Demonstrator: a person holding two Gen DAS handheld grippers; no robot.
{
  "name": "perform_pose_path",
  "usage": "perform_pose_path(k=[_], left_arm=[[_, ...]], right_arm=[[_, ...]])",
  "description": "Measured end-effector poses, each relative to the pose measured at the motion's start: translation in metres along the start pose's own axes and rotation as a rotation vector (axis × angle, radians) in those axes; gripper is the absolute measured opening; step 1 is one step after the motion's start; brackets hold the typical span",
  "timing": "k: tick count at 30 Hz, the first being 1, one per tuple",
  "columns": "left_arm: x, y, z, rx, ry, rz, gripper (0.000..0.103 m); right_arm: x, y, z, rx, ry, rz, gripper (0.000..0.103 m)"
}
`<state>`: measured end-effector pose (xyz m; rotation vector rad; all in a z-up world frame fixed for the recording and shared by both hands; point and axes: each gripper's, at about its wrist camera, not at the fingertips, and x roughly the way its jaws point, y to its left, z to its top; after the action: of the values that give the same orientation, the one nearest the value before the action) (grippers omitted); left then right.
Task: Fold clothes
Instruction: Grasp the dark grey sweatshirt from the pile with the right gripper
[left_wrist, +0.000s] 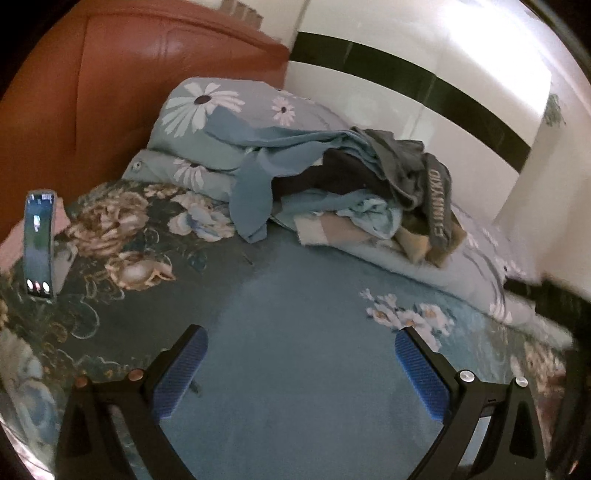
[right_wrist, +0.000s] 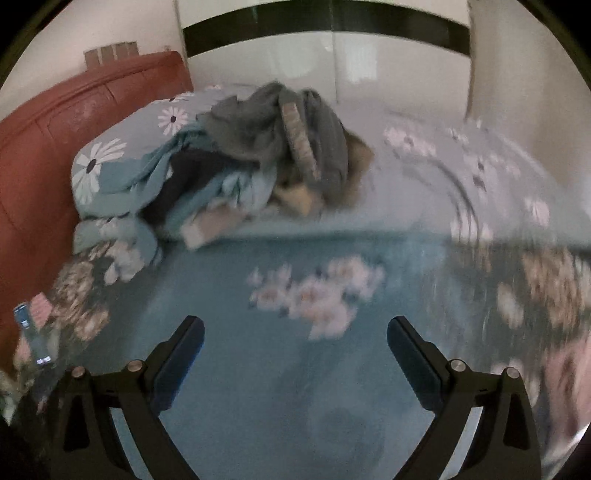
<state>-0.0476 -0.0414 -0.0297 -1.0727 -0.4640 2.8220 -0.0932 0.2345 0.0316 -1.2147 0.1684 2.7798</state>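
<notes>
A heap of unfolded clothes (left_wrist: 354, 192) lies at the far side of the bed, with a grey garment with lettering (left_wrist: 437, 199) on top, dark and light blue pieces under it. The heap also shows in the right wrist view (right_wrist: 258, 155), blurred. My left gripper (left_wrist: 301, 354) is open and empty, above the blue floral bedspread (left_wrist: 295, 295), well short of the heap. My right gripper (right_wrist: 295, 347) is open and empty above the same bedspread (right_wrist: 280, 369).
A daisy-print pillow (left_wrist: 207, 114) leans on the red-brown headboard (left_wrist: 110, 85). A phone (left_wrist: 38, 243) stands upright at the left of the bed. A folded light quilt (right_wrist: 424, 177) lies along the white wall (left_wrist: 406, 85).
</notes>
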Motion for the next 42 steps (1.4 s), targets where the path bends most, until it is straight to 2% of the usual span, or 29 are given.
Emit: perform_pose_path(k=[4, 7, 10, 13, 16, 17, 19, 21, 22, 23, 27, 30, 35, 42], left_arm=[[0.027, 0.011, 0.002, -0.044, 0.056, -0.003, 0.103], [0.045, 0.01, 0.004, -0.02, 0.079, 0.054, 0.103], [0.059, 0.012, 0.002, 0.017, 0.078, 0.103, 0.103], [0.075, 0.017, -0.002, 0.02, 0.102, 0.134, 0.103], [0.088, 0.023, -0.007, -0.014, 0.134, 0.134, 0.103], [0.093, 0.024, -0.008, -0.023, 0.149, 0.129, 0.103], [0.101, 0.025, -0.011, -0.032, 0.181, 0.123, 0.103], [0.104, 0.024, -0.013, -0.028, 0.194, 0.131, 0.103], [0.103, 0.023, -0.013, -0.021, 0.193, 0.134, 0.103], [0.101, 0.022, -0.012, -0.013, 0.191, 0.137, 0.103], [0.088, 0.023, -0.003, -0.005, 0.173, 0.137, 0.103], [0.067, 0.025, 0.007, -0.012, 0.147, 0.132, 0.103], [0.021, 0.025, 0.026, -0.006, 0.067, 0.144, 0.103], [-0.047, 0.017, 0.044, 0.0, -0.038, 0.115, 0.103]], right_arm=[[0.044, 0.01, 0.061, -0.068, 0.022, -0.004, 0.1], [0.089, 0.005, 0.106, 0.003, 0.057, -0.02, 0.099], [0.134, -0.004, 0.15, 0.082, 0.059, -0.086, 0.099], [0.169, 0.008, 0.191, -0.006, 0.003, -0.168, 0.099], [0.205, 0.025, 0.224, -0.084, 0.001, -0.235, 0.096], [0.215, 0.027, 0.231, -0.082, 0.01, -0.252, 0.091], [0.231, 0.026, 0.241, -0.06, 0.035, -0.255, 0.073], [0.246, 0.023, 0.249, -0.029, 0.069, -0.256, 0.042], [0.253, 0.019, 0.25, 0.004, 0.102, -0.251, 0.035], [0.255, 0.015, 0.25, 0.03, 0.119, -0.25, 0.019], [0.233, 0.001, 0.248, 0.072, 0.095, -0.269, 0.012], [0.193, -0.014, 0.242, 0.064, 0.065, -0.272, 0.011], [0.094, -0.065, 0.225, 0.13, -0.045, -0.248, 0.011], [-0.058, -0.12, 0.189, 0.181, -0.193, -0.144, 0.011]])
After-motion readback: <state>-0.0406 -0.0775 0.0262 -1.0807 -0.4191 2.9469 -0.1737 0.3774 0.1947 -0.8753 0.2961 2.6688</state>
